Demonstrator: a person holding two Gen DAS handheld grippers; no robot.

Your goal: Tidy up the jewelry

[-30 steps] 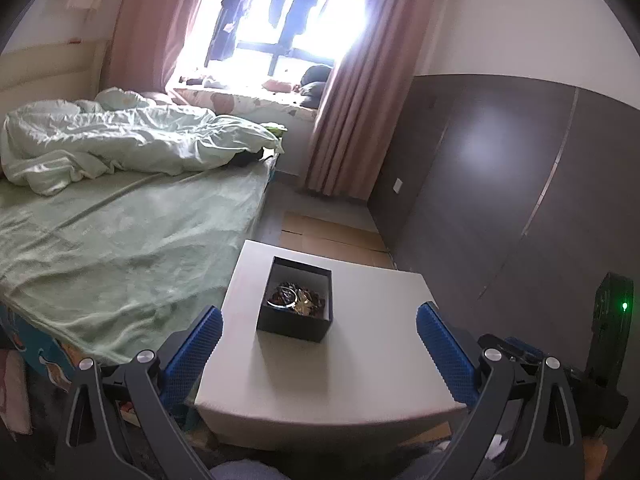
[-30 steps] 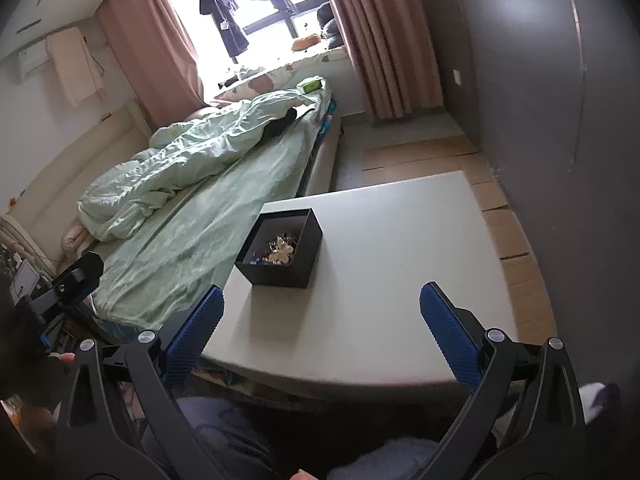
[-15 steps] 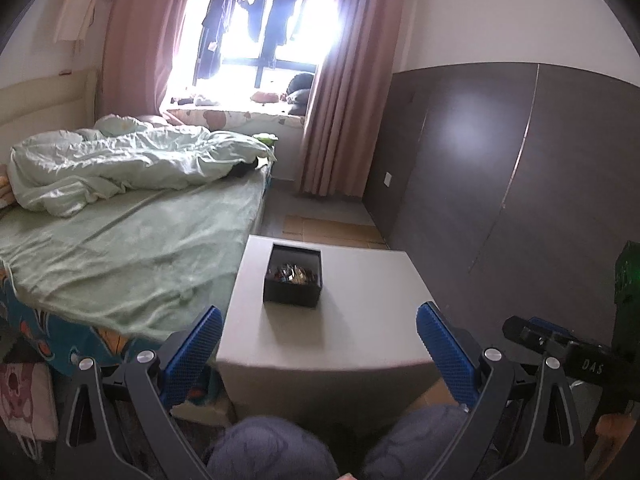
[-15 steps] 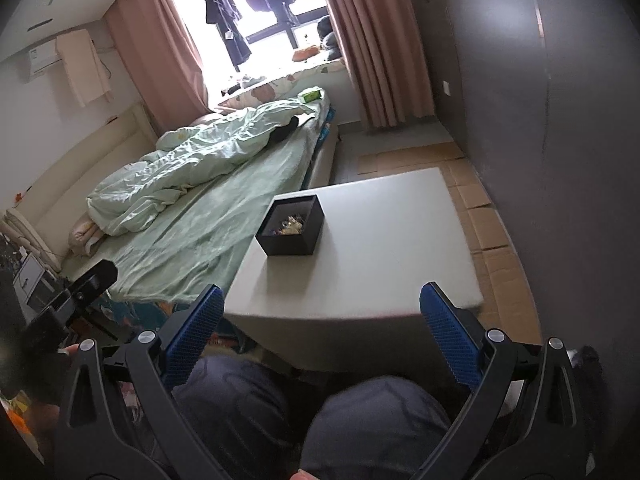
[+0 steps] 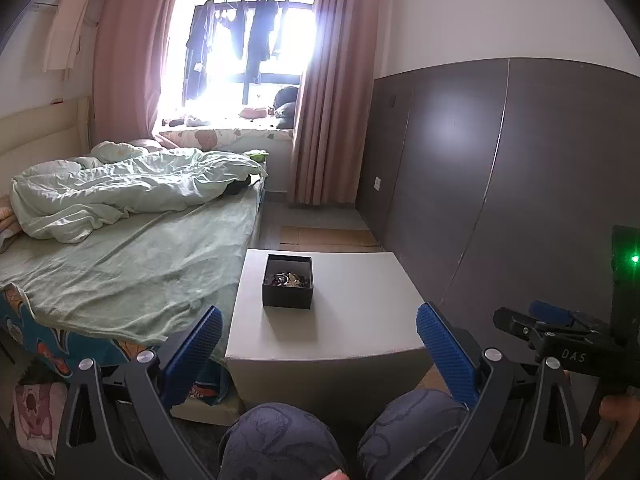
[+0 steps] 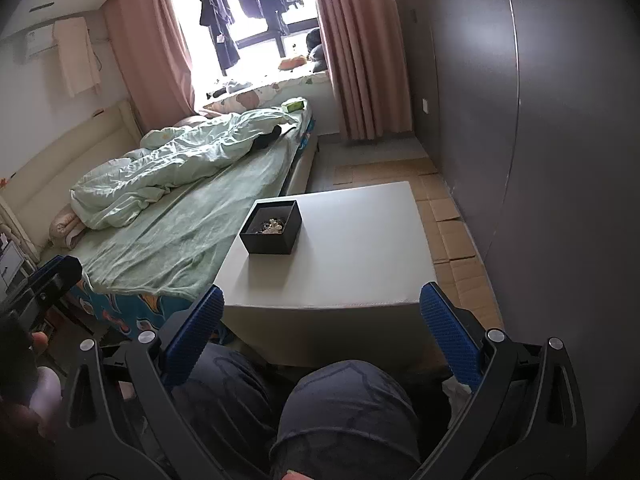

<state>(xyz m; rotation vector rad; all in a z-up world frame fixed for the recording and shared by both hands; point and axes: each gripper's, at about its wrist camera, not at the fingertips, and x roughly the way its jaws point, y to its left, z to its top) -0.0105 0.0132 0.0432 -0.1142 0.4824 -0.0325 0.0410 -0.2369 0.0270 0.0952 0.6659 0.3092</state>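
In the middle of both frames, on the pale counter (image 5: pixel 352 304), sits the black box (image 5: pixel 287 290) with my jewelry (image 5: pixel 289 279) heaped inside it in a small tangle; I cannot make out single pieces. Nothing lies on the counter outside the box, so I judge the sorting either done or not yet begun, and the pictures do not settle which. My left gripper (image 5: pixel 318 338) and my right gripper (image 6: pixel 322 318) both hang at the lower edge of their frames, over my knees (image 6: pixel 344 412), well apart from the box, with the jaws spread wide and holding nothing. The box is close to square, so it has no clear long axis; it stands upright, mouth to the ceiling, one flat side facing me in the left view and a corner turned towards me in the right view. The bed (image 5: pixel 120 264) fills the left of the frame, just beside the counter.
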